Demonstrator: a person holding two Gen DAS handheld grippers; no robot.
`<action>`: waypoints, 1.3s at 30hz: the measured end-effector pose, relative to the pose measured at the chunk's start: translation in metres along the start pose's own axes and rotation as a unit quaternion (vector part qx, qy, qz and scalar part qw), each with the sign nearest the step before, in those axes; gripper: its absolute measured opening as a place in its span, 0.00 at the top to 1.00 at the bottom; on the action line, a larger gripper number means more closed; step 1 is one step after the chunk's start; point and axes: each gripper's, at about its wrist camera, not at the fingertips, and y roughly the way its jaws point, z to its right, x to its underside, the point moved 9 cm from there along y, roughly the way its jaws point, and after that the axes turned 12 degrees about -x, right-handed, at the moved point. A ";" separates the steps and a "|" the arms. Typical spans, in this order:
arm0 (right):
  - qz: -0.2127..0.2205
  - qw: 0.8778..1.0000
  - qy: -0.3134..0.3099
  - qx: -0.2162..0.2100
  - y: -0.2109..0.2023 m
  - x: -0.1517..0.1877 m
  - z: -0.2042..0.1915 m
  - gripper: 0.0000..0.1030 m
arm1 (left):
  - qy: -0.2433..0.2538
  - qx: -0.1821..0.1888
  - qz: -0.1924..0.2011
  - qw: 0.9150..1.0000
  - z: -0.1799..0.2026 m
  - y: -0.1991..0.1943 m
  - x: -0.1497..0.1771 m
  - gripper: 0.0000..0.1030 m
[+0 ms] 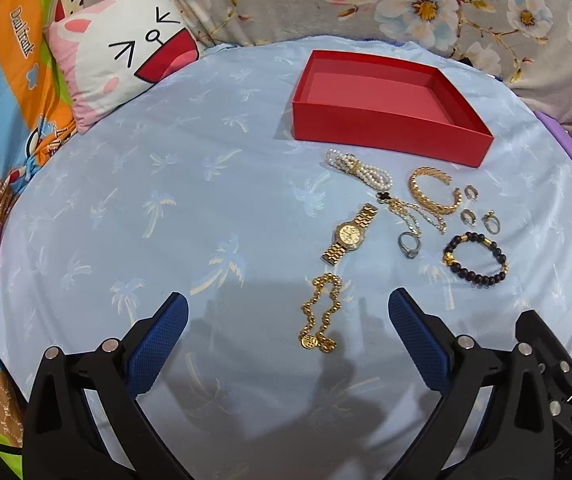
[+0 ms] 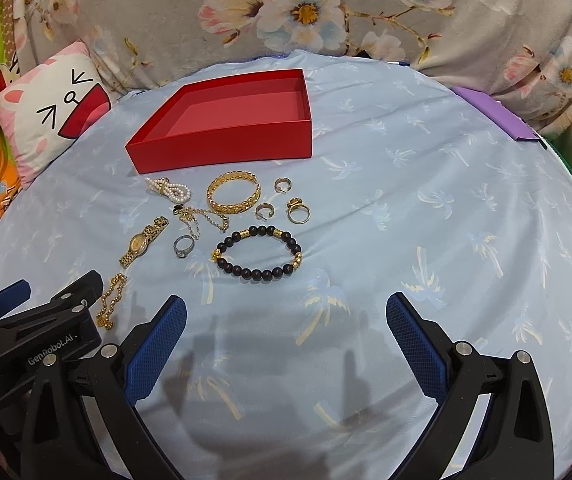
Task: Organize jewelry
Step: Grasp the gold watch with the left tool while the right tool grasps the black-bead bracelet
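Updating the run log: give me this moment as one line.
stage: not started | left gripper: open, empty | right gripper: open, empty | red box: empty | jewelry: on cloth

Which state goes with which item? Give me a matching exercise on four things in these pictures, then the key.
Column one:
1. red box
2. gold watch
3. gold chain necklace
4. black bead bracelet

Column two:
A. lies on the cloth between the left gripper's open fingers in the left wrist view
B. stands open and empty at the far side of the jewelry
C. lies ahead of the right gripper, a closed loop with gold beads
D. lies flat with its band stretched out, beside the silver ring

Pairs: 1-B, 2-D, 3-A, 4-C
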 end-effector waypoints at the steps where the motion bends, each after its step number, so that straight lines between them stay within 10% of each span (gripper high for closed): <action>1: 0.000 1.000 0.000 -0.001 0.003 0.000 0.001 0.05 | -0.004 -0.001 -0.003 1.000 -0.003 0.004 -0.001 0.05; 18: -0.039 0.999 0.028 -0.018 0.046 -0.001 0.022 0.22 | 0.026 0.049 -0.017 0.998 0.019 0.054 -0.019 0.05; 25: -0.042 0.999 0.024 -0.009 0.051 -0.005 0.025 0.22 | 0.057 0.051 -0.002 0.997 0.040 0.069 -0.027 0.20; 35: -0.047 0.998 0.028 -0.025 0.059 -0.007 0.026 0.30 | 0.065 0.092 0.012 0.994 0.053 0.058 -0.030 0.78; 39: -0.046 0.998 0.024 -0.039 0.063 -0.007 0.021 0.35 | 0.050 0.113 0.001 0.992 0.051 0.055 -0.029 0.78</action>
